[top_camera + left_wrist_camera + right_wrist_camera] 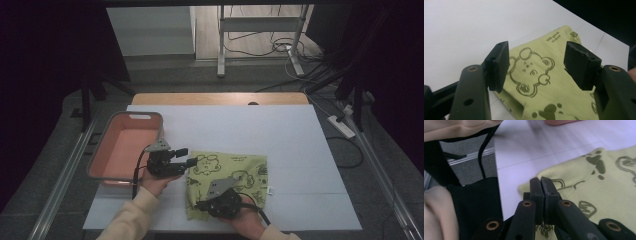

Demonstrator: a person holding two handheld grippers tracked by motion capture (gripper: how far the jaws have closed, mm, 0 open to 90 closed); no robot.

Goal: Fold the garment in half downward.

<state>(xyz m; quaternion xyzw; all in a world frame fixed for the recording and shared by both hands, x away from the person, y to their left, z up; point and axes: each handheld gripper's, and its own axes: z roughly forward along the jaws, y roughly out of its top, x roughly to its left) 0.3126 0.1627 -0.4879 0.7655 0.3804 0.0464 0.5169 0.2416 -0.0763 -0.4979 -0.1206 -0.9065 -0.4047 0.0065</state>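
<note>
Right claw (541,185) clenched on the near edge of the green cloth (227,175); left claw (536,65) released above it. Advise lifting evenly, avoiding slippage.

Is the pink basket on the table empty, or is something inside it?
Empty. In the high view the pink basket shows only its bare bottom; the green cloth lies on the white sheet beside it.

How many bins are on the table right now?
1. A pink bin sits at the table's left edge, left of the green printed cloth. Nothing shows in it; none other in view.
</note>
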